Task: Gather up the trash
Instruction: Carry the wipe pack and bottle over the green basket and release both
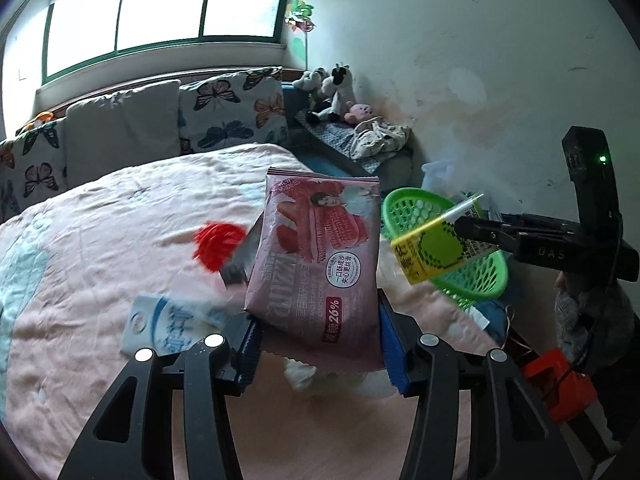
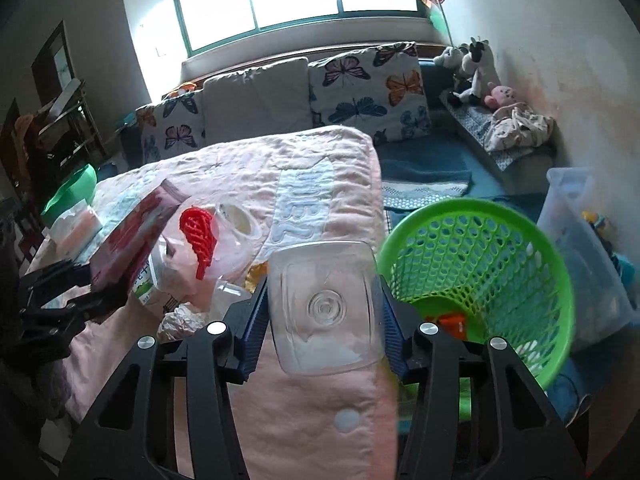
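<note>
The left gripper (image 1: pixel 318 344) pinches a pink cookie packet (image 1: pixel 316 264) by its lower end, with the blue pads pressed on both sides of it. The packet stands up above the pink quilt (image 1: pixel 100 240), over the part near its right edge.

The right gripper (image 2: pixel 322 332) pinches a clear plastic bottle (image 2: pixel 324 304); the pads press on its two sides and its bottom looks at the camera. In the left wrist view this bottle shows a yellow and green label. It hangs near the rim of the green basket (image 2: pixel 476 216), which stands off the right edge of the quilt.

More trash lies on the quilt: a red mesh piece (image 2: pixel 198 232), a white and blue carton (image 1: pixel 160 328), a carton with a green label (image 2: pixel 150 284) and some crumpled paper (image 2: pixel 180 322).

I think both pieces are on the way to the basket. Some things can go wrong from here:

- The packet is thin and held only at one end, so it can bend or slip when the hand swings.
- The bottle is smooth and soft, so it can turn between the pads.
- If either piece is released before it is over the rim, it falls on the quilt or beside the basket.
- The two grippers can also meet over the basket, because both go to the same opening.
</note>
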`<act>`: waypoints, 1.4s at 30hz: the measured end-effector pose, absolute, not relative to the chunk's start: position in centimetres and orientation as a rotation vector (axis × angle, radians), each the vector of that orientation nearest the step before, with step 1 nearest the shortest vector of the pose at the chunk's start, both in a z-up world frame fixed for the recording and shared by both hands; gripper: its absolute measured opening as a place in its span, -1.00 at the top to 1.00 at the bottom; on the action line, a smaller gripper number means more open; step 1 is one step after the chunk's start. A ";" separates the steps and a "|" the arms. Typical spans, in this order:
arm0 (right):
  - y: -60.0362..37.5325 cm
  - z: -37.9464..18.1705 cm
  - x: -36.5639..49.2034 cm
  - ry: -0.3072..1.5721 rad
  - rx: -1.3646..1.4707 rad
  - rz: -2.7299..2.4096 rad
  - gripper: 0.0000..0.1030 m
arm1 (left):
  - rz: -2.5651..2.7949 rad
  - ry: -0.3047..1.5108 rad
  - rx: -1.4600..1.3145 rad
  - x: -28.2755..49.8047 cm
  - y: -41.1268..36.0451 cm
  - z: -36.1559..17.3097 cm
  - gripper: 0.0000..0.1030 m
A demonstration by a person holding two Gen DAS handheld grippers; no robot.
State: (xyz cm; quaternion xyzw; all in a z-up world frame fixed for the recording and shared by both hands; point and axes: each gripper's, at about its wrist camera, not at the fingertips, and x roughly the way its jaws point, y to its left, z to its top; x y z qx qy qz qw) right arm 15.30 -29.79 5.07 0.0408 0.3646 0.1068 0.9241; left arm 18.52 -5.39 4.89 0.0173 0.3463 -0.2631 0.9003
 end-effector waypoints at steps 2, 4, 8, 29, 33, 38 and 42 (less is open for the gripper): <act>-30.6 5.5 15.0 0.750 0.098 0.224 0.06 | -0.556 0.718 0.049 19.0 -6.7 5.0 0.04; -31.6 6.0 14.8 0.750 0.096 0.218 0.07 | -0.574 0.723 0.062 19.5 -8.0 5.1 0.04; -33.2 6.5 14.3 0.751 0.092 0.205 0.08 | -0.613 0.733 0.092 20.4 -11.0 4.9 0.04; -43.7 7.5 13.2 0.695 0.126 -0.014 0.10 | -0.761 0.874 0.280 24.4 -27.8 1.2 0.02; -44.9 6.8 14.2 0.700 0.147 -0.030 0.09 | -0.769 0.895 0.292 24.7 -29.1 0.4 -0.31; -45.7 5.7 15.9 0.712 0.166 -0.047 0.10 | -0.764 0.906 0.273 25.0 -28.8 0.0 -0.47; -45.8 4.0 18.0 0.741 0.178 -0.046 0.09 | -0.733 0.912 0.246 24.9 -27.3 0.1 -0.48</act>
